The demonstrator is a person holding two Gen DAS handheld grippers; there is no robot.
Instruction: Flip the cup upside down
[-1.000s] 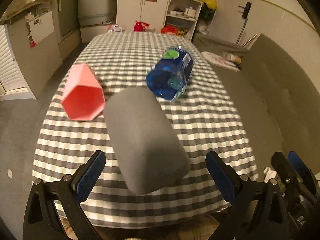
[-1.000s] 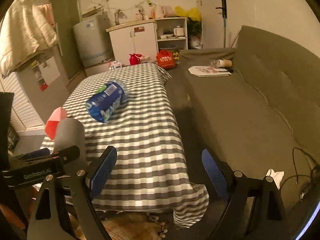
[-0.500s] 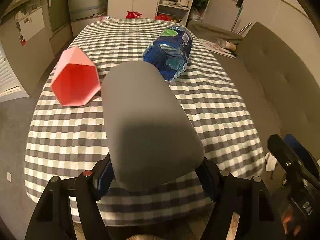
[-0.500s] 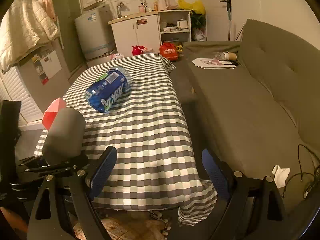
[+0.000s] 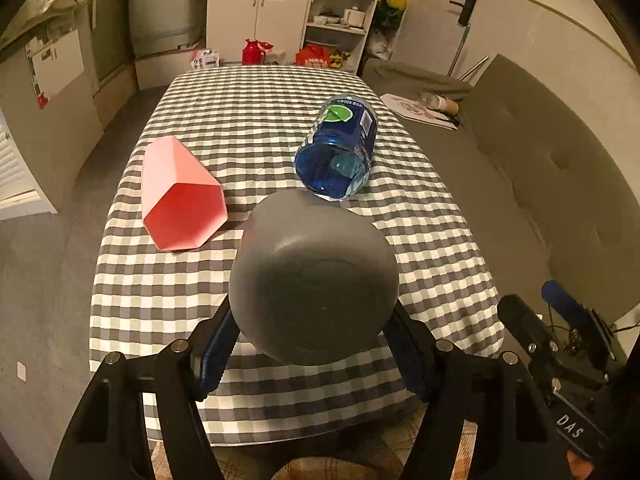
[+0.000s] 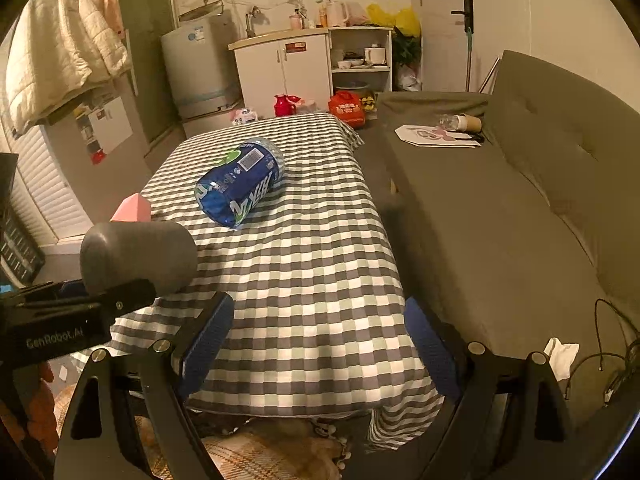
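The grey cup [image 5: 314,284] is held on its side above the near edge of the table [image 5: 248,128], its closed bottom turned toward the left camera. It is pinched between the blue pads of the left tool [image 5: 316,344]. In the right view the cup [image 6: 138,256] is seen lifted off the checked cloth. The right tool [image 6: 318,344] is spread wide and nothing is held in it. Farther on the table a pink hexagonal cup [image 5: 180,196] and a blue bottle [image 5: 338,152] are lying on their sides.
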